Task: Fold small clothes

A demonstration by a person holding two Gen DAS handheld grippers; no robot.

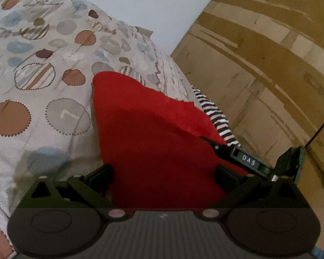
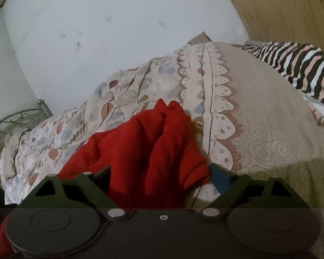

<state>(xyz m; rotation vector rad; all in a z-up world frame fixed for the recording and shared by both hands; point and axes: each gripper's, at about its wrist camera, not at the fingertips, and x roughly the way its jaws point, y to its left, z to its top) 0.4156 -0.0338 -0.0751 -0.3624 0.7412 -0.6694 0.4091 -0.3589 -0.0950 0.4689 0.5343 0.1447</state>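
In the left wrist view the left gripper point(image 1: 163, 172) stands with its jaws wide apart, and the red cloth point(image 1: 149, 133) fills the gap between them, running forward onto the quilt point(image 1: 43, 69). Whether the pads press on the cloth cannot be told. The right gripper's finger point(image 1: 237, 153) crosses in from the right, its tip at the cloth's right edge. Beyond it lies a striped cloth point(image 1: 218, 118), then the wall point(image 1: 140, 4) and a wooden panel point(image 1: 270, 54).

In the right wrist view the right gripper point(image 2: 159, 177) is also spread; the cloth point(image 2: 144, 151) is bunched between the fingers, nearer the left one, with a gap to the right pad. Farther off are the quilt point(image 2: 259, 118) and a metal bed frame point(image 2: 15, 116).
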